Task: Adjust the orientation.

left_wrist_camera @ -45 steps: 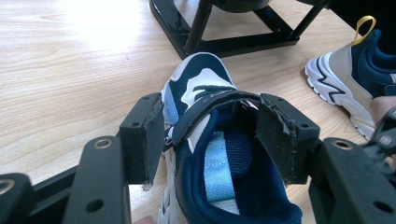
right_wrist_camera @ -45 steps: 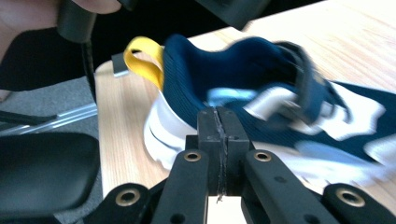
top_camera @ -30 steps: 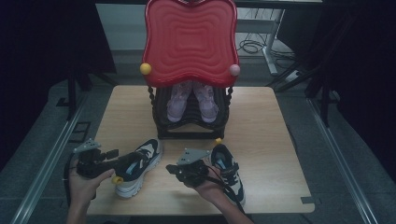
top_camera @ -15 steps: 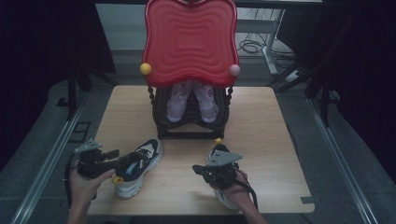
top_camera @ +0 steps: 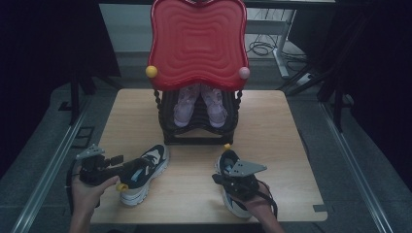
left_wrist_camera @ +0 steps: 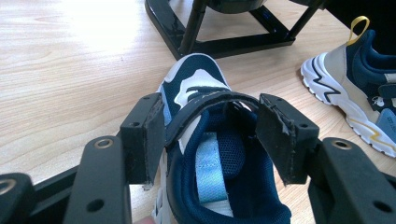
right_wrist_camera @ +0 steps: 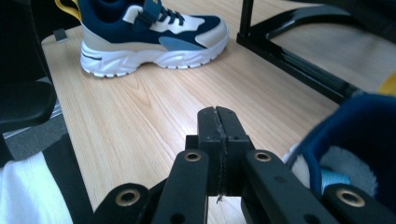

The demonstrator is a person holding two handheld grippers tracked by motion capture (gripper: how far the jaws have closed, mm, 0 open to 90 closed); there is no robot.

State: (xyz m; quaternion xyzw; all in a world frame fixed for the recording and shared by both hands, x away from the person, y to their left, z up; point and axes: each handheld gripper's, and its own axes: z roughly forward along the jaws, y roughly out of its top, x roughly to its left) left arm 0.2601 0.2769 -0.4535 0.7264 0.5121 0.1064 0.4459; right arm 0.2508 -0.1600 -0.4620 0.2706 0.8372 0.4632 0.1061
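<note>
A navy, white and beige sneaker [top_camera: 154, 156] lies at the table's front left. My left gripper [top_camera: 129, 169] reaches into it from the left. In the left gripper view its jaws stand wide, and the left gripper [left_wrist_camera: 212, 126] is shut on the sneaker's [left_wrist_camera: 196, 74] strap [left_wrist_camera: 210, 99], which arches between the pads. The matching sneaker [top_camera: 237, 208] sits at the front right, its yellow heel loop [top_camera: 227, 145] pointing away. My right gripper [top_camera: 217, 178] hovers over it, jaws pointing left. The right gripper [right_wrist_camera: 218, 114] is shut on nothing, with that sneaker's blue collar [right_wrist_camera: 359, 135] just beside it.
A black rack [top_camera: 199, 136] with a red wavy back panel [top_camera: 197, 43] stands at the table's far middle and holds a pair of pink shoes [top_camera: 199, 104]. Bare wood [top_camera: 189, 184] lies between the two sneakers. The table's front edge is close to both hands.
My right gripper has moved right from the middle of the table to over the right sneaker. The left gripper and its sneaker have stayed put.
</note>
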